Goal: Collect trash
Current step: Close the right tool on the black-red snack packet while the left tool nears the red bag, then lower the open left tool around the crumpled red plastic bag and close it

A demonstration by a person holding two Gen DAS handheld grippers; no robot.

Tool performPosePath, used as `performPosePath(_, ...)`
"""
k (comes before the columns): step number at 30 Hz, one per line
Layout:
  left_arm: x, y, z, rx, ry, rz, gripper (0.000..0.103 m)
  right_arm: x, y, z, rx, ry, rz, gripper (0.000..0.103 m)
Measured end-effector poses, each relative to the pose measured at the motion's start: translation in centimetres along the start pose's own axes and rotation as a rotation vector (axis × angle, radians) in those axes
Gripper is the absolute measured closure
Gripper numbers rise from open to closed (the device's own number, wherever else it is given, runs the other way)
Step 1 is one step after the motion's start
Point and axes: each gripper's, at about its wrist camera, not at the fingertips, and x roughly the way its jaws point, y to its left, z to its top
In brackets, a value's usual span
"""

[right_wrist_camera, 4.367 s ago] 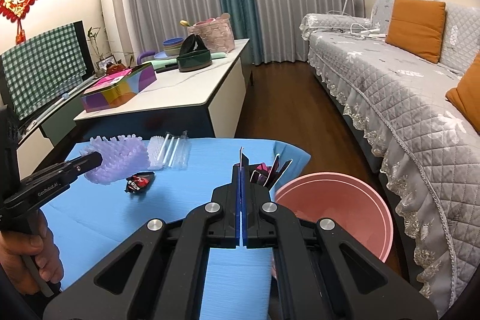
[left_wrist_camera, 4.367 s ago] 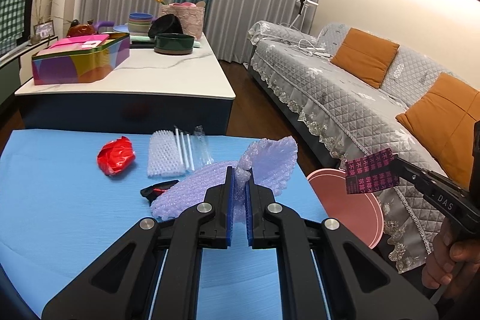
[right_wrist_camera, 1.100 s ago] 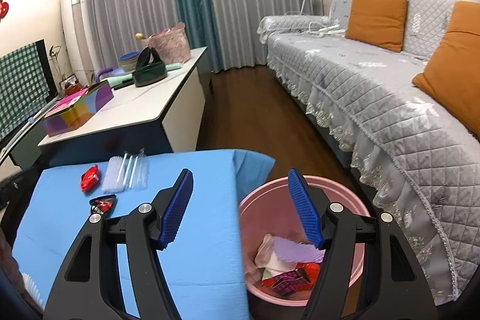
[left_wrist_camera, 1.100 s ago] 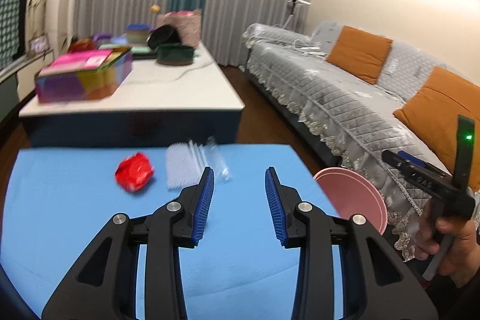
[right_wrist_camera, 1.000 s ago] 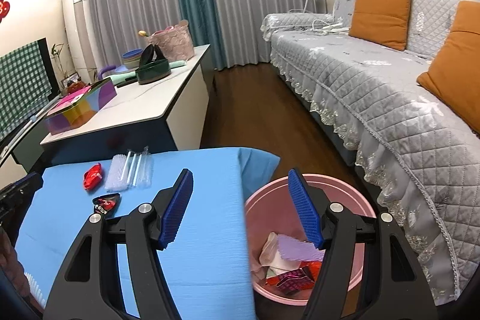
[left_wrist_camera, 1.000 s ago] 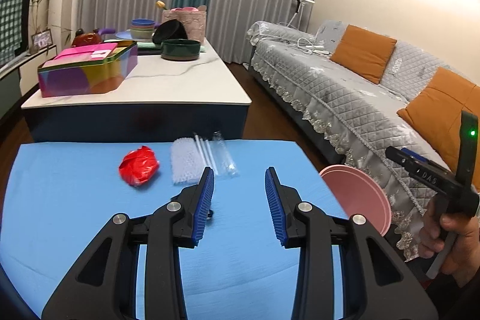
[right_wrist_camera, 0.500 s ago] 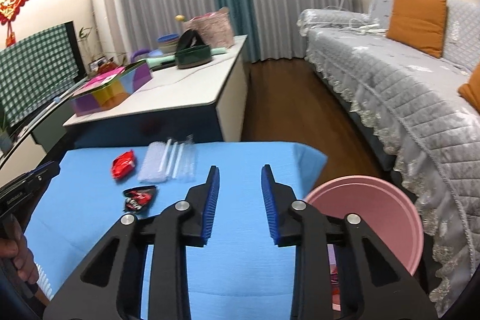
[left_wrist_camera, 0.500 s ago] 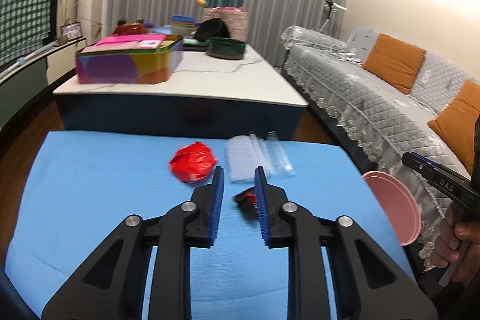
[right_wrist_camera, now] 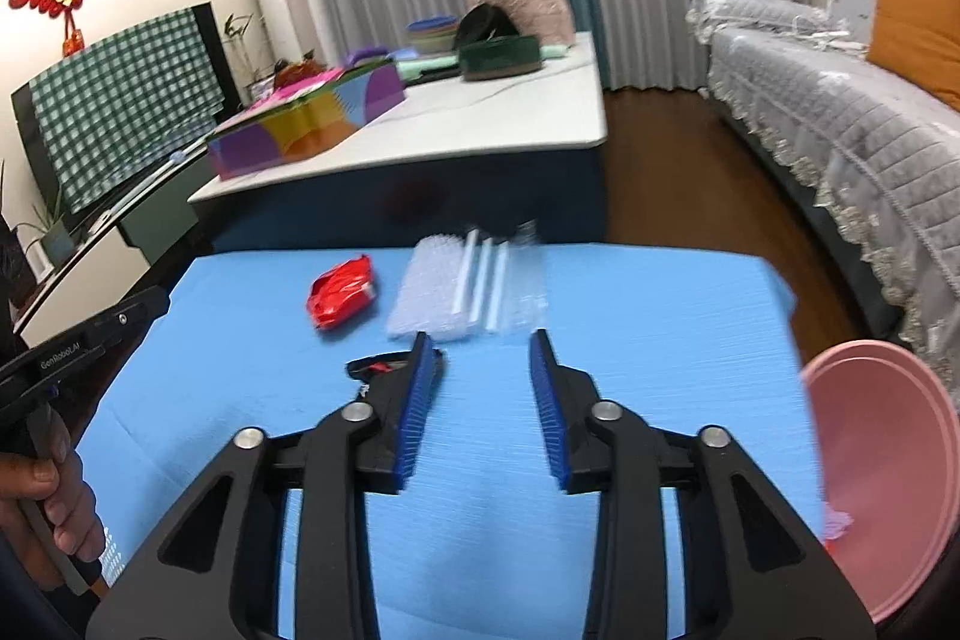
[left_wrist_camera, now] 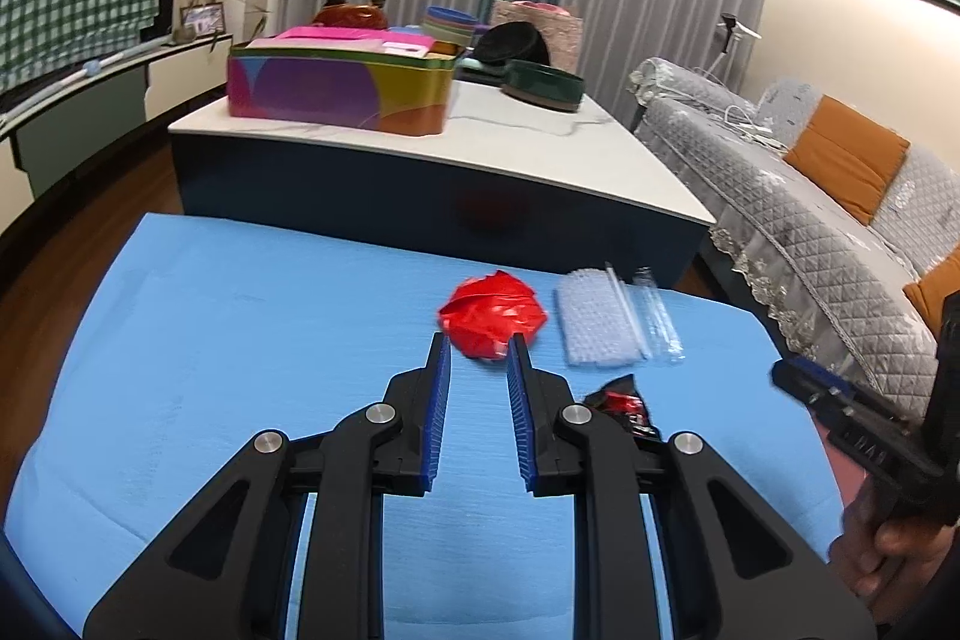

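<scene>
On the blue tablecloth (left_wrist_camera: 240, 340) lie a crumpled red wrapper (left_wrist_camera: 492, 319), a clear bubble-wrap bag with white straws (left_wrist_camera: 612, 325) and a small black-and-red wrapper (left_wrist_camera: 621, 409). My left gripper (left_wrist_camera: 477, 343) is open and empty, its tips just short of the red wrapper. My right gripper (right_wrist_camera: 480, 340) is open and empty, its tips near the clear bag (right_wrist_camera: 462, 289), with the black-and-red wrapper (right_wrist_camera: 381, 370) beside its left finger. The red wrapper (right_wrist_camera: 342, 292) lies further left. The pink trash bin (right_wrist_camera: 882, 472) stands by the table's right edge.
A white-topped counter (left_wrist_camera: 510, 142) with a colourful tin (left_wrist_camera: 342, 88), bowls and a basket stands behind the table. A grey sofa with orange cushions (left_wrist_camera: 840, 160) runs along the right. The right gripper's body (left_wrist_camera: 864, 430) shows at the left view's right edge.
Both grippers have swung left from the bin toward the trash on the table. The left jaws narrowed, then opened slightly near the red wrapper. The right jaws narrowed, then widened again.
</scene>
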Motion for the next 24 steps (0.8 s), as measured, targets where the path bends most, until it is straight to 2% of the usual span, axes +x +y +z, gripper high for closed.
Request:
performPosePath(2,0.1,0.5,0.0,-0.002,0.000,0.009,0.084,1.1,0.7,-0.2,0.001,0.014,0.013,0.057)
performPosePath(6,0.5,1.8,0.1,-0.018,0.006,0.024,0.084,3.8,2.3,-0.8,-0.013,0.058,0.035,0.041)
performPosePath(15,2.0,2.6,-0.1,-0.030,0.024,0.032,0.084,8.3,3.3,-1.4,0.000,0.180,0.052,0.039)
performPosePath(16,2.3,2.6,-0.1,-0.035,0.025,0.031,0.084,8.6,3.3,-1.5,-0.002,0.192,0.052,0.040)
performPosePath(17,2.8,2.5,-0.2,-0.042,0.029,0.027,0.084,8.7,3.2,-1.6,-0.004,0.203,0.053,0.047)
performPosePath(18,3.2,2.4,-0.3,-0.047,0.031,0.024,0.084,8.9,3.2,-1.7,-0.012,0.216,0.050,0.059)
performPosePath(19,3.6,2.2,-0.4,-0.051,0.034,0.019,0.084,9.0,3.3,-1.9,-0.018,0.220,0.044,0.065)
performPosePath(21,4.7,1.7,-0.5,-0.049,0.037,0.014,0.084,8.6,3.1,-2.0,-0.024,0.213,0.051,0.071)
performPosePath(24,6.5,0.9,-0.6,-0.055,0.048,0.008,0.084,7.5,2.2,-1.6,-0.031,0.186,0.023,0.074)
